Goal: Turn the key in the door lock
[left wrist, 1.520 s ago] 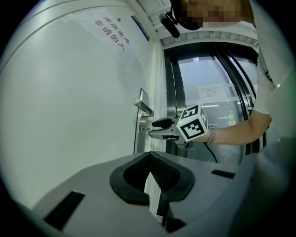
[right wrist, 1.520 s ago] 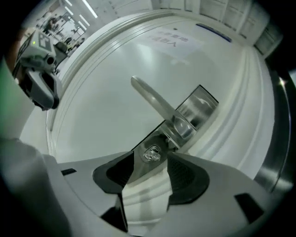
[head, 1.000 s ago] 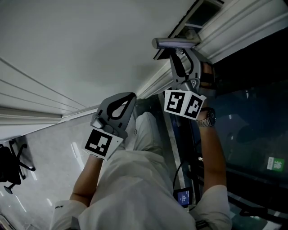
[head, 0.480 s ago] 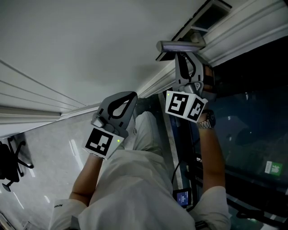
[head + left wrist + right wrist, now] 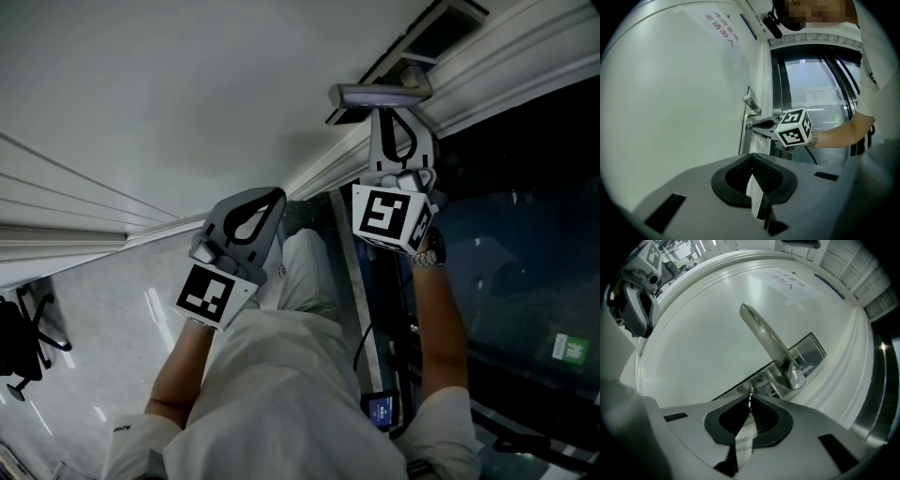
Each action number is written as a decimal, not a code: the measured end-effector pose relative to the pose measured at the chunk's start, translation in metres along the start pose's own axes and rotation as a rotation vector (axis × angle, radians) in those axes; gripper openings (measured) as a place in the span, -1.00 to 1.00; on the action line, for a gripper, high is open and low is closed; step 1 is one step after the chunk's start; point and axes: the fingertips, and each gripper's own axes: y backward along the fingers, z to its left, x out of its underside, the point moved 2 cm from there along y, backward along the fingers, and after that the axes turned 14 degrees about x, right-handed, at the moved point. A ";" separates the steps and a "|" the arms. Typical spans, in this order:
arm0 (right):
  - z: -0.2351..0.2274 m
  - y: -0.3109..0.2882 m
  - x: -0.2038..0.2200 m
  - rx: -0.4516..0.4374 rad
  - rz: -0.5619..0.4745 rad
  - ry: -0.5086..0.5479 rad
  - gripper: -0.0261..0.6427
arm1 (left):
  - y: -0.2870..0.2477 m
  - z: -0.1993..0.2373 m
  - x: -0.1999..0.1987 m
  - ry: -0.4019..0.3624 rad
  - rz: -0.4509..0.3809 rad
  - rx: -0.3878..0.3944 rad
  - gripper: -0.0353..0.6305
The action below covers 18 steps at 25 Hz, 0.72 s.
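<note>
Where the head view looks down, the left gripper hangs at about 8 o'clock of centre, in front of the plain white door and apart from it. At 1 o'clock, the right gripper has its tips right under the silver lever door handle. The key is hidden in this view.

Seen from the left gripper view, the left gripper has its jaws together with nothing between them. At 12 o'clock of them, the right gripper points level at the door's edge, directly at 6 o'clock of the handle.

Seen from the right gripper view, the right gripper's jaws have just been closing. They now pinch the small silver metal key, a thin bright sliver at their tips, where it meets the shiny rectangular lock plate. From 1 o'clock of the key, the handle slants up towards 11 o'clock. At 10 o'clock, near the frame's edge, the left gripper is well apart.
</note>
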 end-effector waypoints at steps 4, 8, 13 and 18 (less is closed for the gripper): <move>-0.002 -0.002 0.000 -0.025 0.038 -0.173 -0.87 | 0.002 0.001 -0.002 0.002 -0.004 -0.002 -0.88; -0.010 -0.004 0.001 -0.083 0.096 -0.469 -0.87 | 0.004 0.001 -0.002 0.001 -0.001 -0.006 -0.88; -0.015 -0.006 0.006 -0.135 0.158 -0.776 -0.87 | 0.006 0.003 -0.002 0.009 -0.009 -0.011 -0.88; -0.017 -0.008 0.014 -0.178 0.221 -1.094 -0.87 | 0.005 0.001 -0.002 0.006 -0.009 -0.010 -0.88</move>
